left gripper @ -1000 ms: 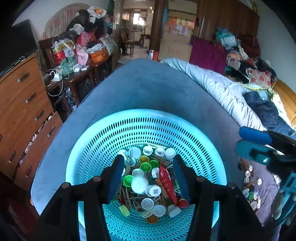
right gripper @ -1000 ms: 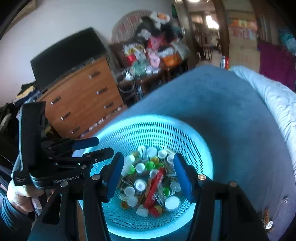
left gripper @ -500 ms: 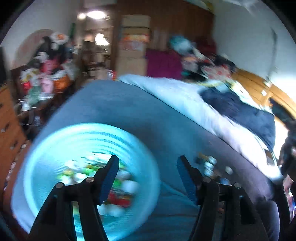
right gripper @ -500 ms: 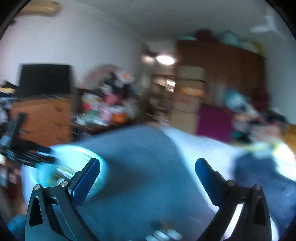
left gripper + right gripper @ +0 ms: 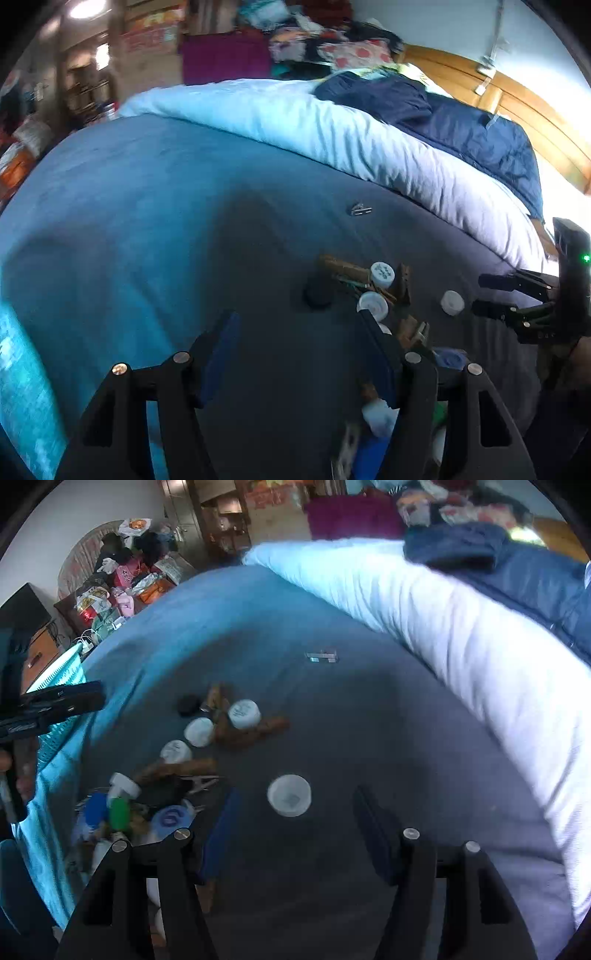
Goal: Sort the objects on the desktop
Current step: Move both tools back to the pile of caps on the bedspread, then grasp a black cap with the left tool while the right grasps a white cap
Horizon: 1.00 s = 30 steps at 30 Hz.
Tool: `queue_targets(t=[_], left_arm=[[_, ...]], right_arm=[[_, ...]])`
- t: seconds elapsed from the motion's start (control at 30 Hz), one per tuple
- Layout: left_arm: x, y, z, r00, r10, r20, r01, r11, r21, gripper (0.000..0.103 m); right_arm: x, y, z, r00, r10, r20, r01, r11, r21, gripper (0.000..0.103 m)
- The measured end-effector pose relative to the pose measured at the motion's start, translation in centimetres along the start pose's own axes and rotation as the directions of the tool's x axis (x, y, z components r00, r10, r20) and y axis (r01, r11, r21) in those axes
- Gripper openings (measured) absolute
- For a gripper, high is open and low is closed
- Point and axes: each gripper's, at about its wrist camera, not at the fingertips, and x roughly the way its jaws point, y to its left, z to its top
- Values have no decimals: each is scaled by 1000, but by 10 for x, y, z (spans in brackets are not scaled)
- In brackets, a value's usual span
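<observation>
My right gripper [image 5: 291, 834] is closing, jaws apart and nothing pressed between them; a lone white cap [image 5: 289, 795] lies open side up on the grey-blue bedspread [image 5: 369, 720] just ahead of the gap, so I judge it the next pick. My left gripper [image 5: 299, 354] stands apart, empty, over bare cloth with the pile of caps and wooden clothespins [image 5: 365, 291] off its right finger. Judged: the pile lies loose between both hands so either can reach it. Only the right view shows the turquoise basket [image 5: 61, 672] at left, likely the destination, and the blue and green caps; the left view shows my right gripper from the side.
</observation>
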Motion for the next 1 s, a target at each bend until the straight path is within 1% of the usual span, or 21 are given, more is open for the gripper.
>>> queue_targets(t=[0.1, 0.23, 0.33, 0.53, 0.63, 0.67, 0.7, 0.73, 0.9, 1.0], left_arm=[[30, 0, 4, 1000, -12, -22, 13, 999, 38, 66], [53, 1, 10, 999, -24, -29, 25, 999, 45, 66], [59, -5, 10, 999, -45, -26, 47, 996, 73, 66], [77, -19, 11, 998, -47, -52, 53, 992, 117, 66], [87, -25, 10, 996, -41, -77, 52, 989, 139, 64], [87, -27, 11, 996, -50, -78, 61, 987, 147, 54], [87, -28, 11, 995, -57, -81, 69, 986, 152, 37], [87, -29, 11, 994, -65, -88, 78, 984, 158, 33], [80, -30, 12, 995, -49, -83, 62, 986, 152, 31], [67, -33, 16, 998, -29, -59, 37, 989, 145, 31]], right_arm=[[11, -1, 1, 1000, 12, -14, -13, 1000, -8, 63], [21, 2, -1, 1000, 6, -14, -6, 1000, -29, 63], [27, 4, 4, 1000, 1, -17, -2, 1000, -29, 63], [32, 8, 4, 1000, -16, -18, 15, 999, -37, 62], [33, 9, 5, 1000, -26, -13, 25, 999, -41, 52], [33, 9, 5, 1000, -24, -11, 24, 999, -37, 43], [32, 8, 4, 1000, -20, -12, 20, 999, -32, 30], [32, 6, 3, 1000, -14, -12, 14, 1000, -26, 30], [28, 4, 2, 1000, -7, 11, 7, 1000, -6, 29], [21, 2, 4, 999, -12, 35, 12, 1000, 3, 29]])
